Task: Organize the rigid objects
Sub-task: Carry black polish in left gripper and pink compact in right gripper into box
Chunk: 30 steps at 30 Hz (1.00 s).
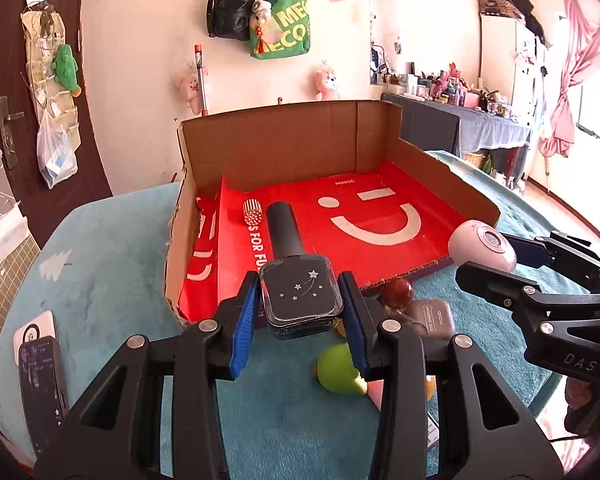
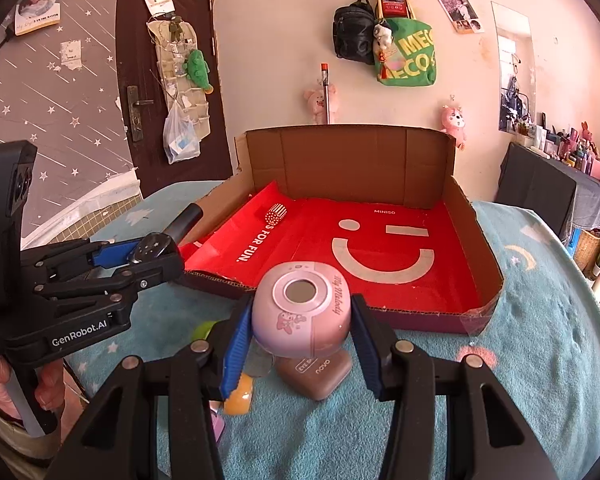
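Observation:
My left gripper [image 1: 300, 304] is shut on a dark bottle [image 1: 298, 292] with a star print and a long black cap, held just before the front edge of the cardboard box [image 1: 284, 148]. It also shows in the right wrist view [image 2: 152, 252]. My right gripper [image 2: 300, 324] is shut on a round pink device [image 2: 300, 312] marked My Melody, held above the table in front of the box [image 2: 348, 160]; it shows in the left wrist view [image 1: 482, 246]. A small striped cylinder [image 1: 253, 213] lies on the red liner inside the box.
On the teal tablecloth [image 1: 100, 264] below the grippers lie a brown case [image 2: 314, 370], a green toy [image 1: 338, 368], a red ball [image 1: 398, 292] and a yellow item [image 2: 238, 398]. A phone [image 1: 44, 392] lies at the left. A cluttered side table [image 1: 460, 120] stands at the right.

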Each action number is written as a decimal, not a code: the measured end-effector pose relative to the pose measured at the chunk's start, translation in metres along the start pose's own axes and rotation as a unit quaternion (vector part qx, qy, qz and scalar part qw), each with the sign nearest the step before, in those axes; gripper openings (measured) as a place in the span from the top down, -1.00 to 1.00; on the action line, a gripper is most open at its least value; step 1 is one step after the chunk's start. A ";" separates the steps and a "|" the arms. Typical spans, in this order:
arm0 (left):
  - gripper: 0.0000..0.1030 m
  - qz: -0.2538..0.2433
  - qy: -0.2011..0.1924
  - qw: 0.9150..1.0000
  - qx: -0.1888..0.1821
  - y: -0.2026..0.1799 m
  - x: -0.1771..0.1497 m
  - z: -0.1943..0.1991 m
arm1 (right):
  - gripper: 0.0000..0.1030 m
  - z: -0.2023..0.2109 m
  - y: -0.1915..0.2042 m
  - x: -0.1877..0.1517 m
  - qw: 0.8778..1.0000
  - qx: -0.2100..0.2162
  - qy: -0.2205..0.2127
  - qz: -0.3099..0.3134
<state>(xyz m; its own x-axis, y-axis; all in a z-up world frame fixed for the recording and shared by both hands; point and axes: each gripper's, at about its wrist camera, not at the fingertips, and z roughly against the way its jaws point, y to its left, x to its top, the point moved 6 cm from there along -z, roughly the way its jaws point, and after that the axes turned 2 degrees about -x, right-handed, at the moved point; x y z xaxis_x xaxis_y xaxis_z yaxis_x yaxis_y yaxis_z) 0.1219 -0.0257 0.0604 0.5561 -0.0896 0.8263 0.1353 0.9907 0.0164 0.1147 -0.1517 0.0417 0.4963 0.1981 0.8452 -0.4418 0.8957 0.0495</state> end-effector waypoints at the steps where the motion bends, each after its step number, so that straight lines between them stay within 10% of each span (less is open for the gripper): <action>1: 0.28 -0.002 -0.005 1.000 0.001 0.000 0.005 0.000 | 0.02 -0.002 -0.001 0.004 1.000 0.000 0.001 0.000; 11: 0.28 0.006 -0.019 1.000 -0.005 0.014 0.046 -0.022 | 0.02 -0.023 -0.026 0.042 1.000 -0.012 0.013 -0.018; 30: 0.28 0.038 0.078 0.996 -0.009 0.036 0.050 -0.123 | 0.02 -0.121 -0.071 0.063 0.994 -0.060 0.085 -0.039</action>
<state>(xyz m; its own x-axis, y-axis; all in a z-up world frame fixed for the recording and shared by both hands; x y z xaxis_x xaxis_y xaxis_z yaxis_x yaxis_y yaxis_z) 0.2556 -0.0075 0.0335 0.6862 -0.0305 0.7268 0.1011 0.9934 -0.0537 0.2677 -0.1551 0.0275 0.6499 0.1814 0.7381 -0.3100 0.9499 0.0395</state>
